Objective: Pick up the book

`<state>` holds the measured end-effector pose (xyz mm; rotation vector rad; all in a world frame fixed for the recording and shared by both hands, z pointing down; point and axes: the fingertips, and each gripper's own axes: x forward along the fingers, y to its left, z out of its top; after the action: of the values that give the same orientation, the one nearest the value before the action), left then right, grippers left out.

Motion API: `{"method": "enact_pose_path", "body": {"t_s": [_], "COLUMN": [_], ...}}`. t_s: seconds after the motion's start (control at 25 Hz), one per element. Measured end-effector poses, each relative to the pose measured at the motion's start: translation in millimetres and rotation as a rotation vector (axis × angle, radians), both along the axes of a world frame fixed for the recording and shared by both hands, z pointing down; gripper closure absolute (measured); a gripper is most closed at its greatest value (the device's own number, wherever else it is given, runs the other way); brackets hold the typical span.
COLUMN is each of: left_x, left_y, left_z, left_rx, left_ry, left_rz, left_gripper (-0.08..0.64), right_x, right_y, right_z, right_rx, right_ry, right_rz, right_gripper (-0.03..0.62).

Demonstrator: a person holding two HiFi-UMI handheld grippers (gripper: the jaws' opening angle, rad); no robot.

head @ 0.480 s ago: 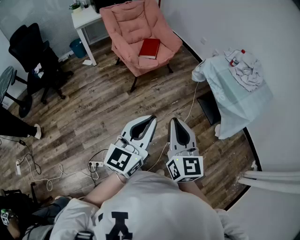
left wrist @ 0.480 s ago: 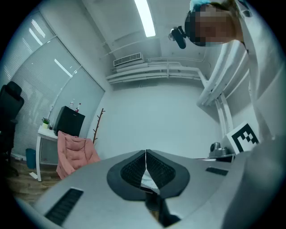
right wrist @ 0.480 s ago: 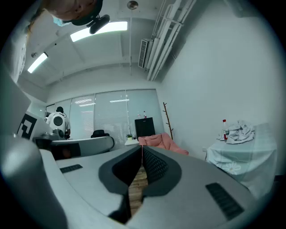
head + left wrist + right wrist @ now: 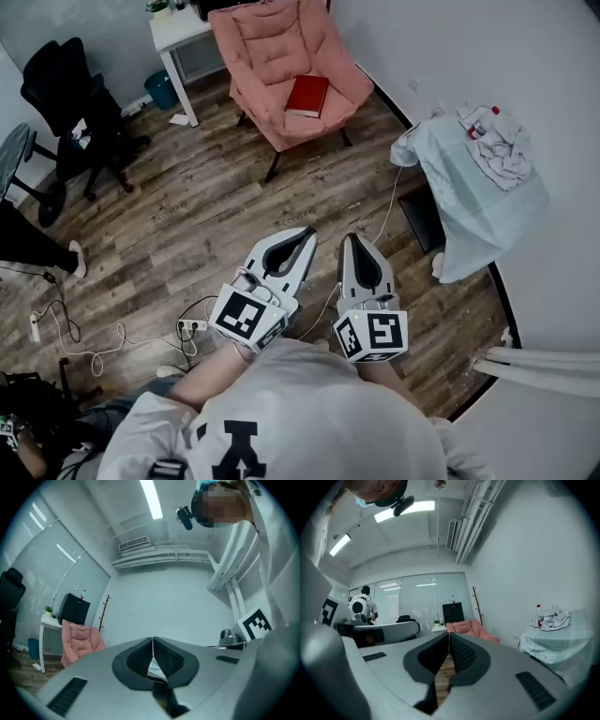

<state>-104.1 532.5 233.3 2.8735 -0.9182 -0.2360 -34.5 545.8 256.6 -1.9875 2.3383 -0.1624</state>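
A red book (image 4: 307, 96) lies flat on the seat of a pink armchair (image 4: 281, 67) at the top of the head view, far across the wooden floor from me. My left gripper (image 4: 307, 234) and right gripper (image 4: 351, 240) are held side by side in front of my body, both shut and empty, pointing toward the chair. The left gripper view shows the armchair (image 4: 79, 641) at the left, beyond the closed jaws (image 4: 153, 640). In the right gripper view the armchair (image 4: 472, 629) sits just right of the closed jaw tips (image 4: 449, 634); the book is not visible there.
A white desk (image 4: 176, 37) stands left of the armchair, with a blue bin (image 4: 160, 92) beside it. Black office chairs (image 4: 70, 98) are at the left. A table under a pale cloth (image 4: 487, 187) with crumpled fabric stands right. Cables and a power strip (image 4: 192, 326) lie on the floor.
The view has shifted slightly: chair and book sit a little higher and to the right in the head view. Both grippers stay shut and side by side.
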Motion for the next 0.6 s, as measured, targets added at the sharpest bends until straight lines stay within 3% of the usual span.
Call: {"method": "enact_pose_path", "body": {"t_s": [0.6], "left_x": [-30], "left_y": [-66], "left_z": [10], "left_rx": [-0.042], "left_ry": [0.014], "left_rz": [-0.014], "left_gripper": [0.552], "right_x": [-25], "right_y": [-63], "right_z": [2], "right_rx": [0.016], "right_ry": [-0.028], "right_rz": [0.011], "right_gripper": [0.562]}}
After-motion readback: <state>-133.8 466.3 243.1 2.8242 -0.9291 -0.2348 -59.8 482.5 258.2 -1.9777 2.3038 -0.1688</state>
